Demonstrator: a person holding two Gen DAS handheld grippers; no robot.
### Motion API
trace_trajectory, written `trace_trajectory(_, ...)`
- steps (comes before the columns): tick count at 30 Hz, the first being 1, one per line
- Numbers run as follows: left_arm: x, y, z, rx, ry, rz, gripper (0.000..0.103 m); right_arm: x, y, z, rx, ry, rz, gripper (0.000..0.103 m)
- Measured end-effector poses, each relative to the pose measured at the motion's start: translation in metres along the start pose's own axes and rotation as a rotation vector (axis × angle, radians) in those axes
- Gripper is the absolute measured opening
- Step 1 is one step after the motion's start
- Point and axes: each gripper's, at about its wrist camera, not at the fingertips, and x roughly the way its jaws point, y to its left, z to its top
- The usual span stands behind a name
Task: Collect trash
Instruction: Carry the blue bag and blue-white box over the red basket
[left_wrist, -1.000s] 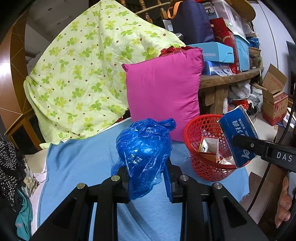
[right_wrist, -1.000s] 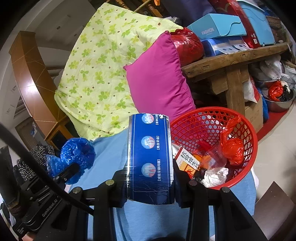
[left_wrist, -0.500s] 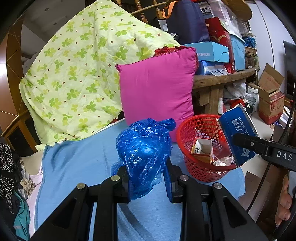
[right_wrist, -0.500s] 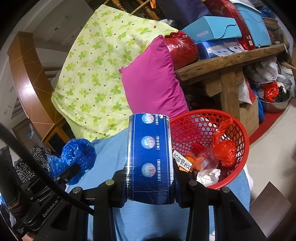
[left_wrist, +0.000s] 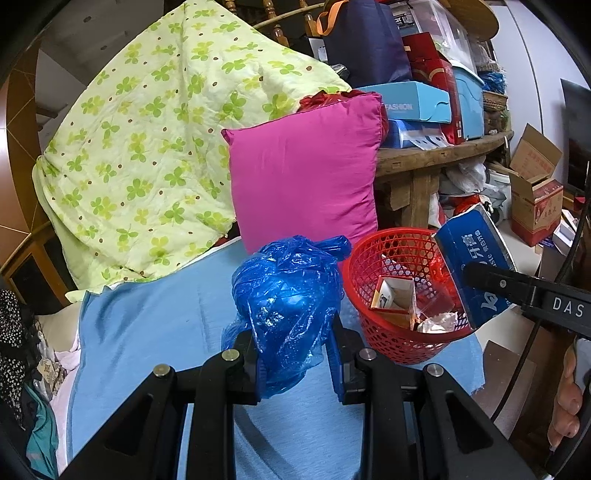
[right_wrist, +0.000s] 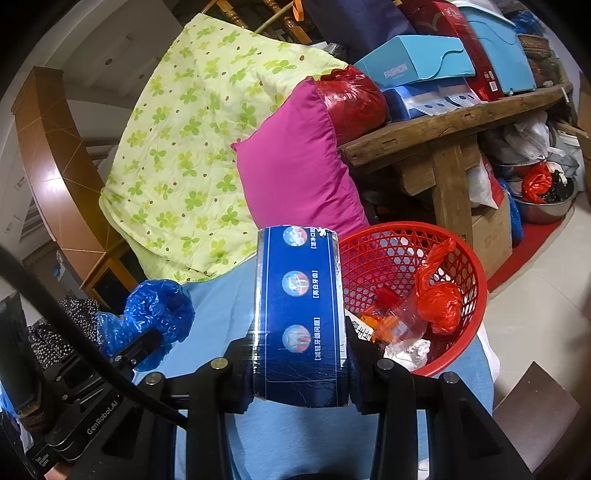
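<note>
My left gripper (left_wrist: 293, 360) is shut on a crumpled blue plastic bag (left_wrist: 284, 295), held over the blue sheet just left of the red mesh basket (left_wrist: 391, 339). In the right wrist view that bag (right_wrist: 155, 314) shows at the lower left with the left gripper (right_wrist: 142, 349) under it. My right gripper (right_wrist: 301, 363) is shut on a dark blue toothpaste box (right_wrist: 301, 314), upright beside the red basket's (right_wrist: 469, 325) near left rim. From the left wrist view the same box (left_wrist: 474, 266) hangs at the basket's right rim. The basket holds a red bag (right_wrist: 439, 299), crumpled paper and cartons.
A magenta pillow (left_wrist: 303, 177) and a green clover quilt (left_wrist: 147, 158) rise behind the blue sheet (left_wrist: 155, 317). A wooden bench (right_wrist: 443, 125) stacked with boxes stands at the right, clutter and a cardboard box (left_wrist: 535, 199) around it. A person's fingers (left_wrist: 563, 398) show at the right edge.
Both views have drifted slightly, so the basket and pillow sit a little further left in the left wrist view. Both grips are unchanged.
</note>
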Motion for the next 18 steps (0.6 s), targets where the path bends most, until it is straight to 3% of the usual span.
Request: trace_trajectory(18, 0.0008, -0.0025, 0.0032, 0.018, -0.002, -0.029, 0.029, -0.0017, -0.0055, 0.0058, 0.002, -0.009, -0.005, 0.041)
